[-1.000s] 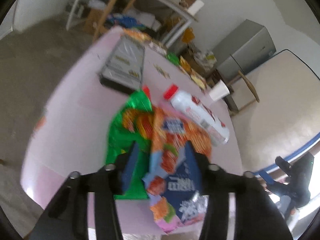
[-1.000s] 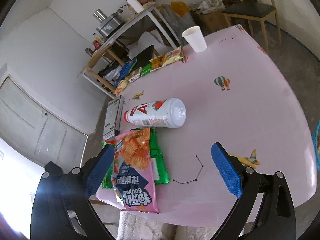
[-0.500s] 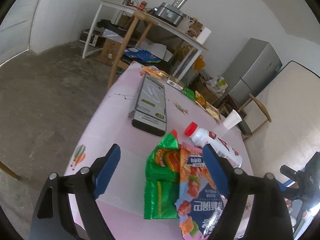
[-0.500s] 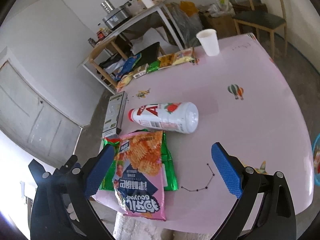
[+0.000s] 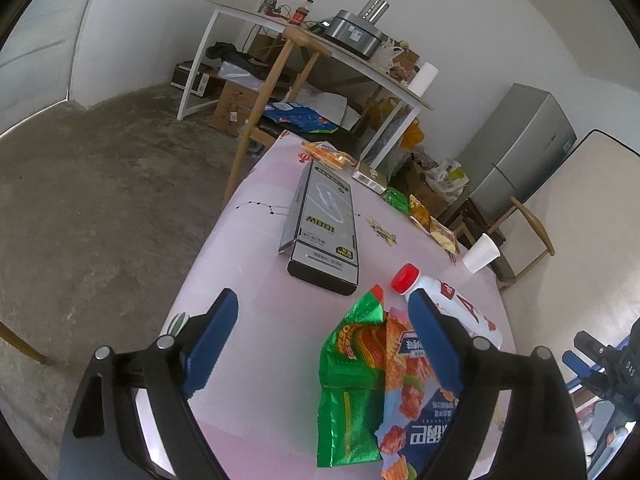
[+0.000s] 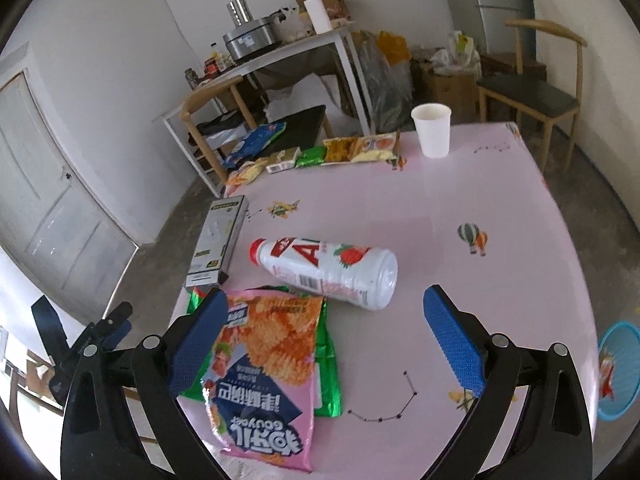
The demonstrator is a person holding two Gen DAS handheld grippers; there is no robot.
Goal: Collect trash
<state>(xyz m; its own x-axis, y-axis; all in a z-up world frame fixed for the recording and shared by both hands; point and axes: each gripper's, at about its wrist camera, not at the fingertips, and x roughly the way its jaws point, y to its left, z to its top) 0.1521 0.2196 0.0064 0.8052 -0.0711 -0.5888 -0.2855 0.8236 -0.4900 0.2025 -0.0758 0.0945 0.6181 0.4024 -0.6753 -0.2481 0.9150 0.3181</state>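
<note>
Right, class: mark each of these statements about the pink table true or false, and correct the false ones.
1. The white bottle lies on its side. True.
2. The pink crisp bag lies partly on top of the green bag. True.
3. The paper cup has tipped over. False: it stands upright.
4. The left tool is clamped on the pink crisp bag. False: its jaws have just been opening and hold nothing.
5. The grey box lies flat near the table edge. True.
</note>
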